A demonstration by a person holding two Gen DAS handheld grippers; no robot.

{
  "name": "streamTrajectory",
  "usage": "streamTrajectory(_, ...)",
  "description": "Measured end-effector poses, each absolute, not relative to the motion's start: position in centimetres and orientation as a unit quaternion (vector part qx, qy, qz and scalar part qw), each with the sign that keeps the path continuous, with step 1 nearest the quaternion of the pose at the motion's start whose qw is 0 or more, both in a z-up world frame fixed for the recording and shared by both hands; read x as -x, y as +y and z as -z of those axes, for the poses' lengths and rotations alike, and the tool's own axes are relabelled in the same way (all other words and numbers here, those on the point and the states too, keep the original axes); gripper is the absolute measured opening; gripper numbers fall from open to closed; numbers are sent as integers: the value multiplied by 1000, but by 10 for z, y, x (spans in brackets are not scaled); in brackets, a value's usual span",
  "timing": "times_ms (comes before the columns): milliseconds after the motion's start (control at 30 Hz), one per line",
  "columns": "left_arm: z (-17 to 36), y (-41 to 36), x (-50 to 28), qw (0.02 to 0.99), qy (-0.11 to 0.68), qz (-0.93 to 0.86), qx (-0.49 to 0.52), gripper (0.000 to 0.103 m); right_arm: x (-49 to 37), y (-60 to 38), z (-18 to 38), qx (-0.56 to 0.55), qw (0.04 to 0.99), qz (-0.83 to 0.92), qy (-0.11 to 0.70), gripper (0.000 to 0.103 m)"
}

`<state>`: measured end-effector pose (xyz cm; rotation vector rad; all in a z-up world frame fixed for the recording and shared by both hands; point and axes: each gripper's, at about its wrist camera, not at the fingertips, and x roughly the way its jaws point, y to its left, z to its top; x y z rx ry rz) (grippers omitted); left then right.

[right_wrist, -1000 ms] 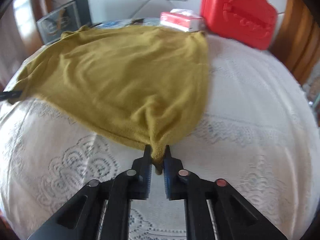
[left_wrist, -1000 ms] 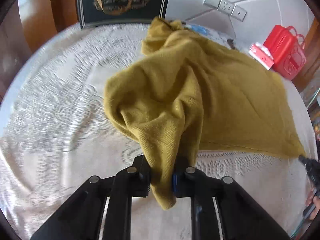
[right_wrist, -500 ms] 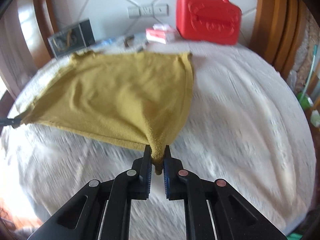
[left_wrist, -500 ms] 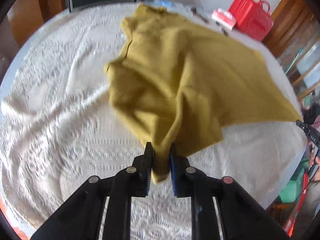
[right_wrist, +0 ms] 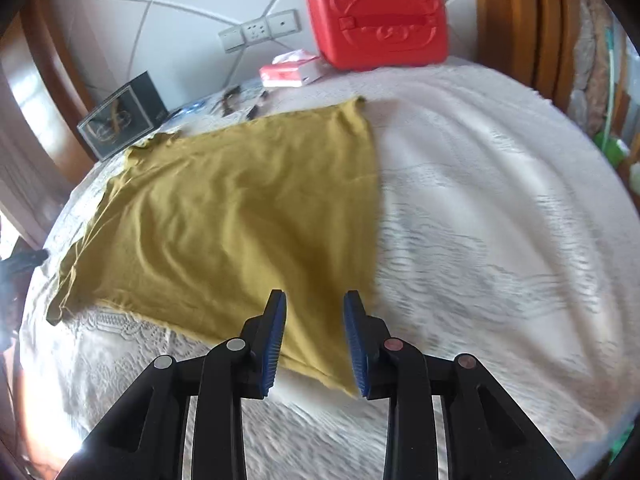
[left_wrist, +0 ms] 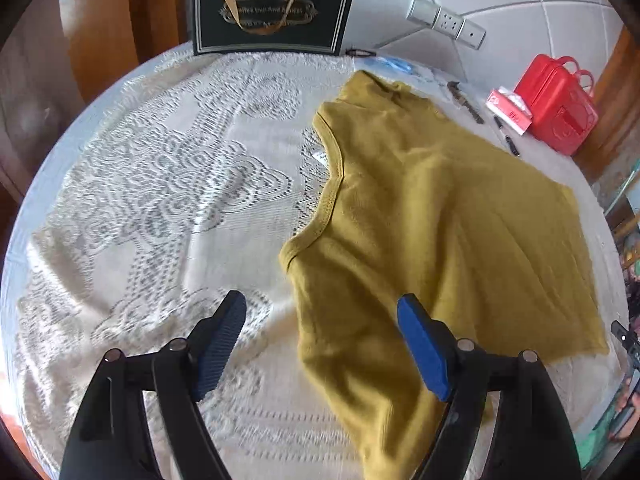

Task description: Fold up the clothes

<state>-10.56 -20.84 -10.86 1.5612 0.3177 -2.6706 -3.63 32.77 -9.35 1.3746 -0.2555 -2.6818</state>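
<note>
A mustard-yellow shirt (left_wrist: 432, 208) lies spread flat on the lace tablecloth (left_wrist: 160, 184), its ribbed neckline towards the left. My left gripper (left_wrist: 322, 308) hangs over the shirt's near shoulder with its jaws opening wide; cloth lies under them, but the blue pads touch nothing. In the right wrist view the same shirt (right_wrist: 240, 208) stretches away to the left. My right gripper (right_wrist: 314, 304) hovers above the shirt's near hem corner, jaws opening, pads clear of the fabric.
A dark gift bag (left_wrist: 272, 10) stands at the table's far edge by the wall. A red plastic case (right_wrist: 376, 16) and a tissue box (right_wrist: 290, 72) sit at the back, with pens and small tools (left_wrist: 466, 102) beside them. Wooden chair backs (right_wrist: 516, 16) ring the table.
Both grippers let go of the shirt and opened. The bunched, lifted cloth now lies spread flat on the table. Both grippers drew back a little from it.
</note>
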Motion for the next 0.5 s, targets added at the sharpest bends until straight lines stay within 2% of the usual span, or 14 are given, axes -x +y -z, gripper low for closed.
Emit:
streamTrajectory(33,118,-205,114,19,98,855,-509,78,41,322,100,-457,62,884,-78,30)
streamTrajectory(67,124,-203,115,18,94,852,-515,62,45,317,105,-459,65,883,-72,30)
streamTrajectory(100,131,-199,120,18,87,847,-523,22,50,313,110,-463,68,881,-66,30)
streamTrajectory(133,140,-195,123,25,78,840,-537,9,53,309,116,-468,70,879,-62,30)
streamTrajectory(267,138,-197,116,62,20,846,-529,8,57,308,136,-486,64,871,-46,29)
streamTrajectory(367,128,-218,111,181,-68,845,-498,7,52,313,135,-481,68,873,-50,29)
streamTrajectory(400,124,-233,109,206,-66,844,-491,7,52,314,135,-481,70,872,-56,29)
streamTrajectory(500,118,-264,98,127,69,844,-516,7,52,315,135,-480,70,873,-56,30)
